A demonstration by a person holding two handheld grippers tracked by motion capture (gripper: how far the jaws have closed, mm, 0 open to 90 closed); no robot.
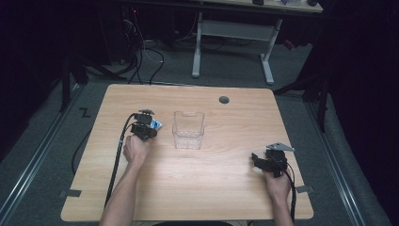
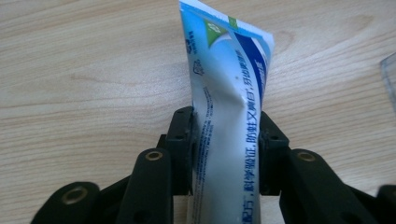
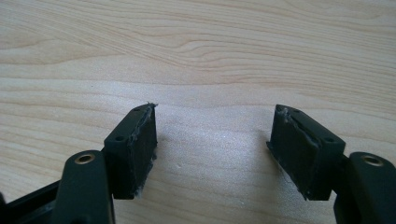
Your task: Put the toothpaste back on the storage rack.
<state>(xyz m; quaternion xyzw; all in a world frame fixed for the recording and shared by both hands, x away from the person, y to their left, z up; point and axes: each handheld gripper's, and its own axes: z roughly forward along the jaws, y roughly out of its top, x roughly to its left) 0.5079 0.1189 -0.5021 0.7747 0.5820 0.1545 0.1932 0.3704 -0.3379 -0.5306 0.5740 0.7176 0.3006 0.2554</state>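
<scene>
A person's left gripper (image 2: 226,154) pinches a blue-and-white tube (image 2: 229,107) between its jaws, low over the table (image 1: 226,179) just left of a clear tub (image 1: 188,129) — likely its destination. The right gripper (image 3: 212,149) hovers wide open and empty, well apart — seemingly waiting.

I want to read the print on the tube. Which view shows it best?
The left gripper view: the tube stands close up between the left claw pads, print legible. The high view shows just a small blue-white bit.
</scene>
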